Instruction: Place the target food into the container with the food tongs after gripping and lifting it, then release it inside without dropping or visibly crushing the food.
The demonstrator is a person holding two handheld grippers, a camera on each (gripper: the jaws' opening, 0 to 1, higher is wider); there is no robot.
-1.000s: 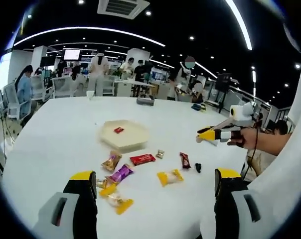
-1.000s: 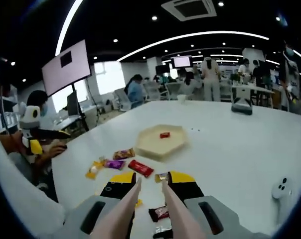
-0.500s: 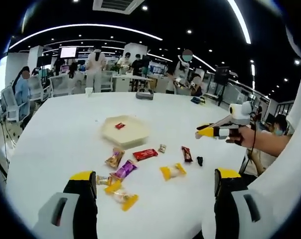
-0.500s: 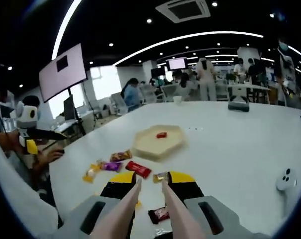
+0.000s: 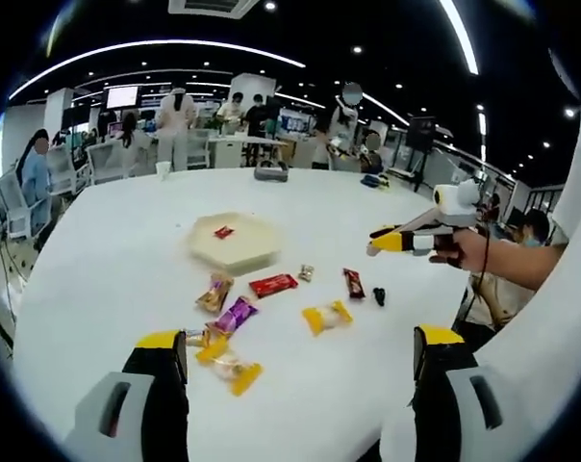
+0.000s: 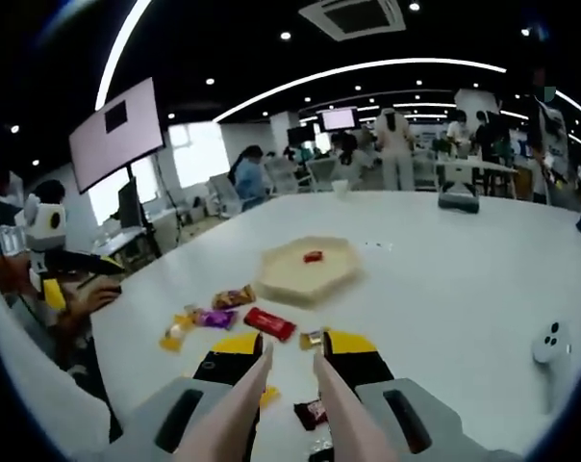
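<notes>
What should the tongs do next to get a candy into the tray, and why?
Probably lower the right gripper so the tongs it holds come down over the small wrapped candy just past their tips. The tongs hold nothing yet and hang above the table. The tray holds just one red candy.

- My left gripper (image 5: 300, 361) has black fingers (image 5: 164, 385) with yellow tips on grey-white housings.
- My right gripper (image 6: 289, 356) looks the same, with two pale tong arms (image 6: 235, 414) between its fingers.
- I wear white sleeves (image 5: 550, 327).
</notes>
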